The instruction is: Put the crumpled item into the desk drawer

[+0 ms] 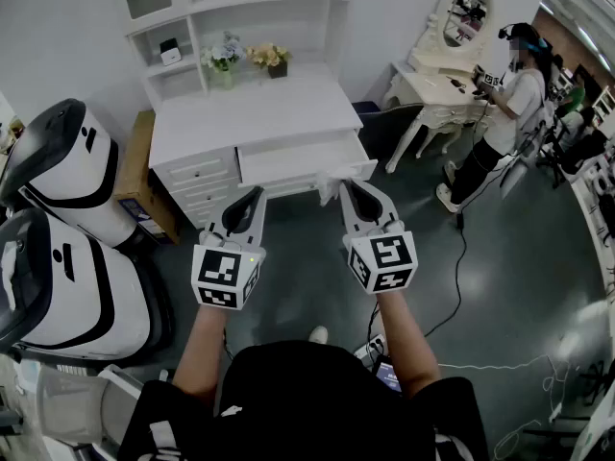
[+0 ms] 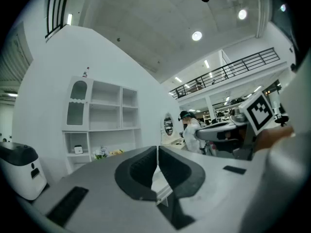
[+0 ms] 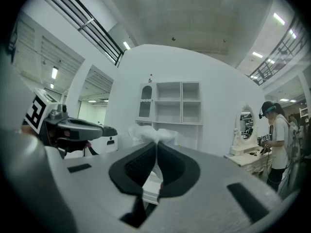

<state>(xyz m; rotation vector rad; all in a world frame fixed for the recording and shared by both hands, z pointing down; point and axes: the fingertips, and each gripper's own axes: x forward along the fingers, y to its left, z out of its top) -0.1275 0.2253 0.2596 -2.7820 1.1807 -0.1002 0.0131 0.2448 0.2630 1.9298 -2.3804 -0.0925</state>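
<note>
White room, grey floor: a white worktop stands with its one long drawer pulled open.
The single wad of crumpled white paper is pinched at the tip of the right tool, just at the drawer's front edge. The left tool is pressed together on nothing. To do this well, the wad should go over the front lip and well inside before the jaws part. Two tools, two flower pots on the worktop.
</note>
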